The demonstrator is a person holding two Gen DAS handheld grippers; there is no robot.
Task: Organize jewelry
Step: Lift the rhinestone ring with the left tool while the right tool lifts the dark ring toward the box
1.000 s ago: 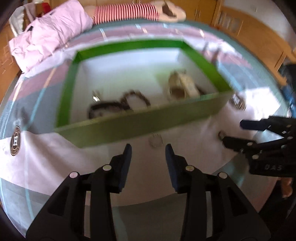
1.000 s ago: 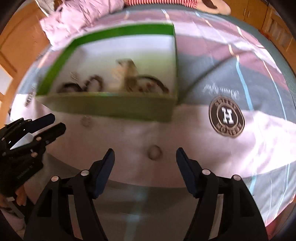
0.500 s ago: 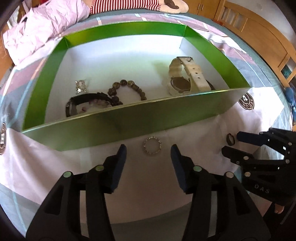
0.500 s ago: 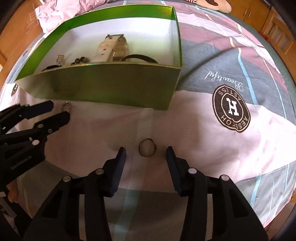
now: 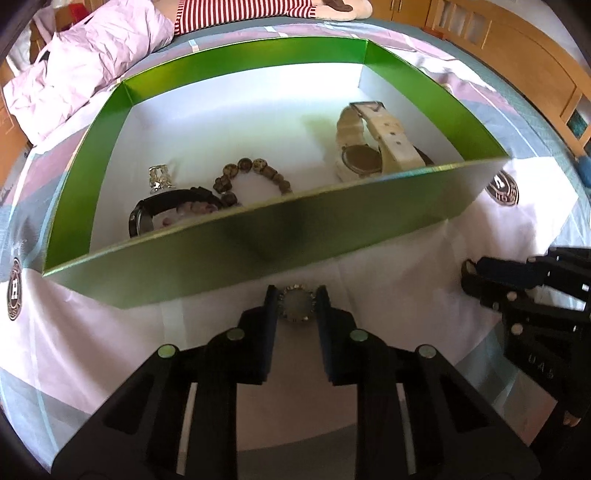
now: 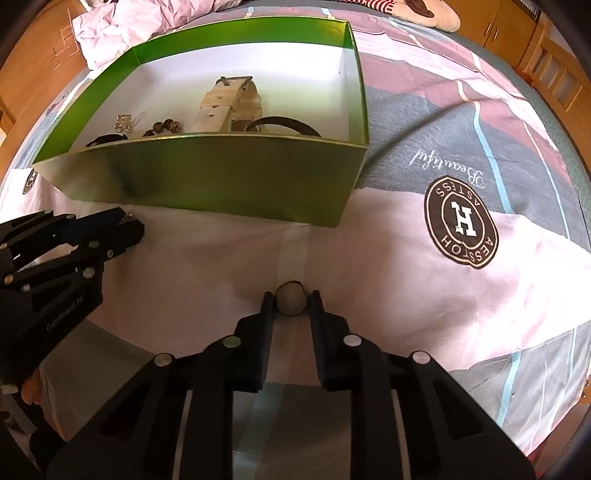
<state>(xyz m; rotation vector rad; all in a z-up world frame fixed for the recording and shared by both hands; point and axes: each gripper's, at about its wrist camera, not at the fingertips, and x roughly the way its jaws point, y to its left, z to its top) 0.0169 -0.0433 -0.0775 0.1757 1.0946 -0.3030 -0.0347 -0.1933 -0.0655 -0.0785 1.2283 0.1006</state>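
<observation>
Presently noted: small studded ring (image 5: 297, 303) on the pale bedspread (image 5: 110, 350), just in front of the near wall of the green box (image 5: 258, 243), sitting between the fingers of the left gripper (image 5: 296, 301). Jaws closing, both pads against the ring's sides. Likewise a dark plain ring (image 6: 291, 298) on the bedspread further right, well clear of the box, caught between the fingers of the right gripper (image 6: 291, 301), jaws closing with pads touching it on both sides.

Hard to make out: whether either ring was lifted off the cloth or merely pinched on it could not be told. Lower edge of each ring hidden behind the fingertips. From the right wrist view, only a glint of the studded ring visible at the tip of the left gripper.

Box contents, partly cut off by the near wall: cream strap watch (image 5: 369, 147) toward the right side, face partly hidden; brown bead bracelet (image 5: 251, 173) in the middle, its lower loop hidden; black watch (image 5: 173, 210) at the left front, half concealed by the wall; small silver trinket (image 5: 159, 178) just behind it, its form not legible. Dark band (image 6: 284, 125) beside the cream watch seen only from the right wrist view, its nature uncertain.

Beyond the box: crumpled pink quilt (image 5: 81, 70) and a red-striped fabric (image 5: 243, 9), cut off at the top edge.
</observation>
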